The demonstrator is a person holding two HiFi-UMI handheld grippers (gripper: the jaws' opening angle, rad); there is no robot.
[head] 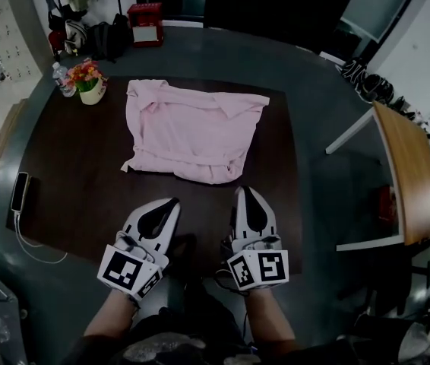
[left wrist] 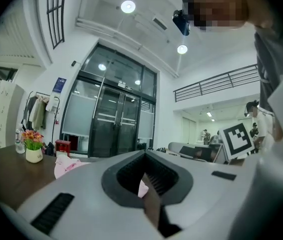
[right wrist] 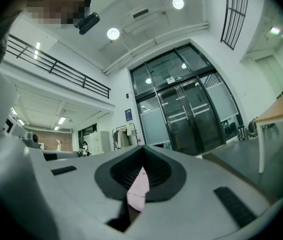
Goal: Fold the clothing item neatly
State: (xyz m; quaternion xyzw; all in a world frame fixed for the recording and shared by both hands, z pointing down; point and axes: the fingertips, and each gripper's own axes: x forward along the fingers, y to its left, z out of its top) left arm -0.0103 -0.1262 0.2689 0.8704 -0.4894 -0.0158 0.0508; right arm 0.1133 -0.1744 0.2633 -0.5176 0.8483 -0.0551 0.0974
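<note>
Left tongs (head: pixel 173 201): clenched, the two jaws pressed together. Nothing is grasped. They are held over the near edge of the counter (head: pixel 71 166), pointed at the garment but apart from it.
Left tongs, own view (left wrist: pixel 144 171): the jaws are seen closed. Only a pink sliver of cloth further off is seen through the slit.
Right tongs (head: pixel 245 191): likewise clenched and empty. The tip is held just short of the garment's near hem, and no contact is seen.
Right tongs, own view (right wrist: pixel 141 171): the jaws are seen together, with a strip of pink visible through the gap.
Pink garment (head: pixel 192 131): one. It is laid flat on the middle of the counter – nearer the far edge than the near one – with creases and a turned-over band along its near side.
Tongs counted: two, side by side, each with a marker cube at the back.
Flower pot (head: pixel 91 90): one, set at the far left corner of the counter.
Bottle (head: pixel 61 80): one, just beside the pot on its left.
Phone (head: pixel 20 191): one, laid at the left edge, with one white cable (head: pixel 36 249) trailing off it.
Red box (head: pixel 145 23): one, on the floor beyond the far edge.
Wooden table (head: pixel 409 173): one, well apart to the right.
</note>
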